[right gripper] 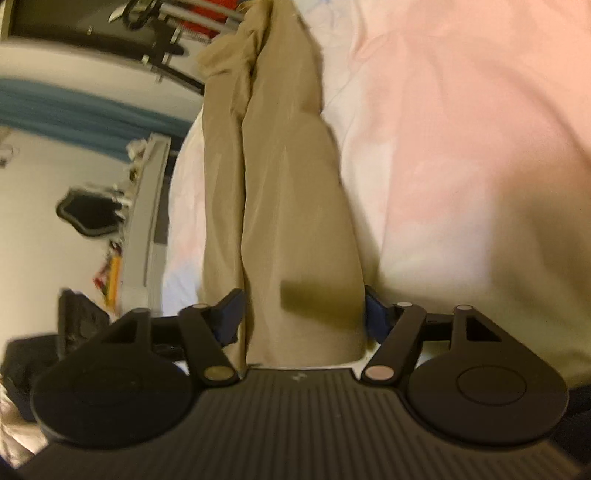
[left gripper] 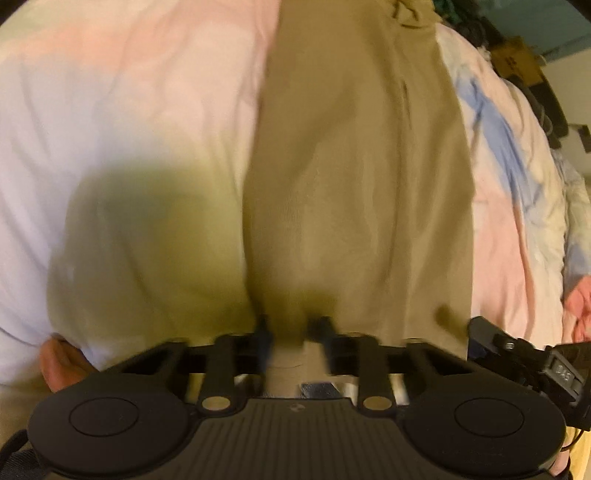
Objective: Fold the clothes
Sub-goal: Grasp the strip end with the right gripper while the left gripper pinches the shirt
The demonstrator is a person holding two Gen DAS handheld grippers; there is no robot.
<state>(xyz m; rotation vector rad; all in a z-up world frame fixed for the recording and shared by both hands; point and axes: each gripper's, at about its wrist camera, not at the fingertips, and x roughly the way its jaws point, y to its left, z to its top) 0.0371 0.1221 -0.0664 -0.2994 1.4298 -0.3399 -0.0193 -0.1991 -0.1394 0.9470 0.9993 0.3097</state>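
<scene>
Tan trousers point(left gripper: 354, 177) lie lengthwise on a pink, white and blue bedspread point(left gripper: 140, 110). My left gripper point(left gripper: 291, 326) is shut on the near end of the tan trousers, with cloth pinched between its fingers. The other gripper shows at the lower right of the left wrist view point(left gripper: 517, 350). In the right wrist view the trousers point(right gripper: 291, 206) run away from me, folded lengthwise. My right gripper point(right gripper: 301, 314) has its jaws wide apart on either side of the trousers' near end, not pinching it.
The bedspread point(right gripper: 461, 147) fills the right of the right wrist view. The bed's edge, a room wall and dark furniture point(right gripper: 88, 214) lie to the left. A dark heap of clothes point(left gripper: 469, 22) and a cardboard box point(left gripper: 517, 62) sit beyond the bed.
</scene>
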